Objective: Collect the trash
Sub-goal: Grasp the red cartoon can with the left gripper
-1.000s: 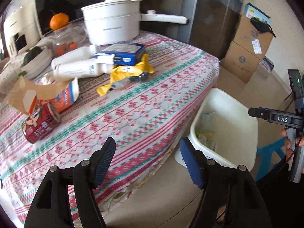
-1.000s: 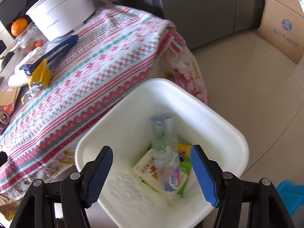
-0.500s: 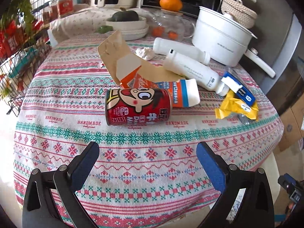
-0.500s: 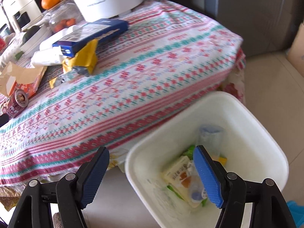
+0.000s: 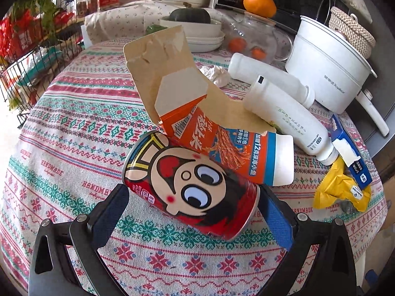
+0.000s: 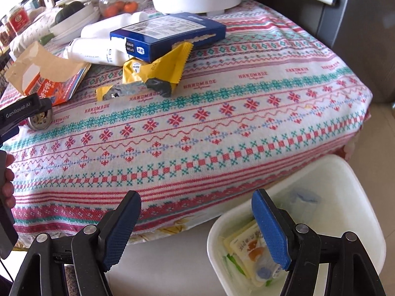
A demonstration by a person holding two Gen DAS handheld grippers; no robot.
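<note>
left gripper (image 5: pixel 190 212) spread around red can (image 5: pixel 190 190), pads seemingly not yet touching; next close, carry to bin (image 6: pixel 345 172); right gripper (image 6: pixel 197 231) wide, empty.

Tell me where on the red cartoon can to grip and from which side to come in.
Grip the red can across its two flat ends, from the table's near edge, as the left tool is placed now. The can lies on its side, its length spanning the open fingers, one at each end. The orange carton touches its far side, so a grasp across the round wall would probably snag there.
</note>
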